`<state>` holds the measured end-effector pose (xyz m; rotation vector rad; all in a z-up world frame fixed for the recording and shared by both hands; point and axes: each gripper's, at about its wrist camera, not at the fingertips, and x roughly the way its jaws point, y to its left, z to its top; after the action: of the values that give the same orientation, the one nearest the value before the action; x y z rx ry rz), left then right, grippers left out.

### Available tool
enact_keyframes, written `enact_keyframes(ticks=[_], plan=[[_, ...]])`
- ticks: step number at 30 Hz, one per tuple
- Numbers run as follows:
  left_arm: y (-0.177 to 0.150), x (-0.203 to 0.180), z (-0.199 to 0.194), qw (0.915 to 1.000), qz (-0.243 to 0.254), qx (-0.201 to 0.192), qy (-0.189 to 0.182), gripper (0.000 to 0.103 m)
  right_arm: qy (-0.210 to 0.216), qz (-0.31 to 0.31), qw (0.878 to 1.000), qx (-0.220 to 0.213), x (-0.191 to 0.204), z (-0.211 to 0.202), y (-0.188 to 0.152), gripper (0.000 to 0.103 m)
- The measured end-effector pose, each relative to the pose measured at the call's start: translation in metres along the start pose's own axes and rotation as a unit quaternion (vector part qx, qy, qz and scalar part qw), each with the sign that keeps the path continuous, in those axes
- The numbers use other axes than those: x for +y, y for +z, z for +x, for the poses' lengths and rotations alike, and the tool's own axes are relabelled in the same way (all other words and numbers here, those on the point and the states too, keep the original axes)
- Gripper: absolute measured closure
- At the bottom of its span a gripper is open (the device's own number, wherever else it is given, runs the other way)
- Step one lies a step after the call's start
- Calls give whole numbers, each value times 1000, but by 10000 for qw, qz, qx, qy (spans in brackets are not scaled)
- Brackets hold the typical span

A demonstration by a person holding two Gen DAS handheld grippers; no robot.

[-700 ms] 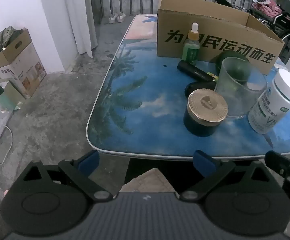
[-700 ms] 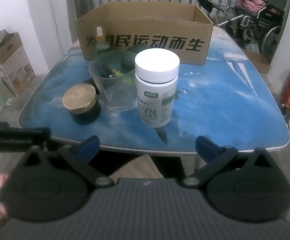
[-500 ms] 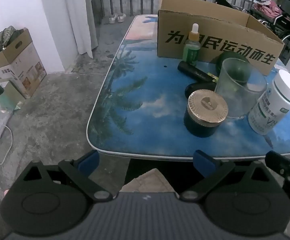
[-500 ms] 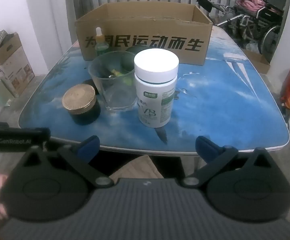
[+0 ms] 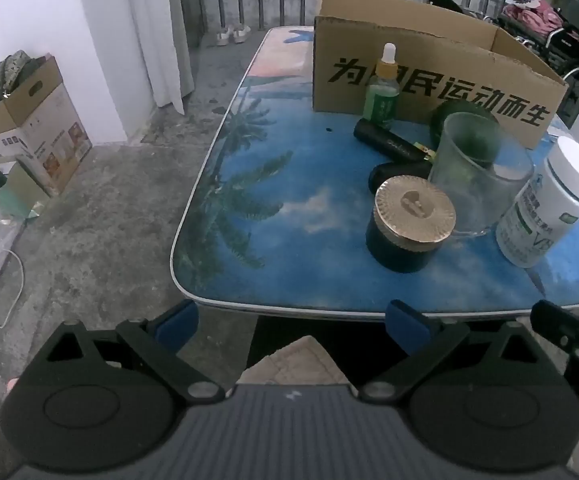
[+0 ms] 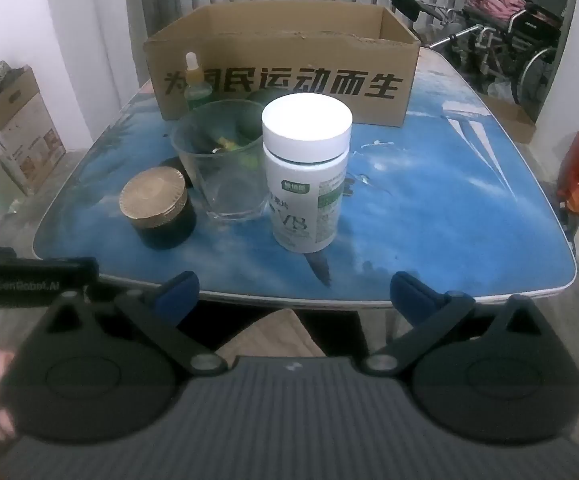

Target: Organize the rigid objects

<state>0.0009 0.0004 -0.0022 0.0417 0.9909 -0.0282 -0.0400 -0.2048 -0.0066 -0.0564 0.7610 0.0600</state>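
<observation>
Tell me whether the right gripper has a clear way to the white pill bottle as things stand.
Probably yes. The right gripper is open and empty, short of the table's near edge, and the white pill bottle stands upright straight ahead with bare table between. The clear glass cup stands close on its left, so that side is tight.

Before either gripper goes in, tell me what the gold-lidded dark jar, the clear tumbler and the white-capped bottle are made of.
Gold-lidded dark jar: likely dark glass; glossy wall, ridged metallic-looking lid.
Clear tumbler: glass or clear plastic; see-through, thick base.
White-capped bottle: probably plastic; opaque white, matte cap, printed label.
</observation>
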Motion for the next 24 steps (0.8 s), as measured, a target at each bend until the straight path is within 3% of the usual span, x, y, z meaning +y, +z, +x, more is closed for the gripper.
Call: enact_keyframes(ticks=[24], plan=[[-1, 1, -1, 10000, 1, 9, 9, 3, 70, 37, 10000, 56, 0, 2, -1, 1]])
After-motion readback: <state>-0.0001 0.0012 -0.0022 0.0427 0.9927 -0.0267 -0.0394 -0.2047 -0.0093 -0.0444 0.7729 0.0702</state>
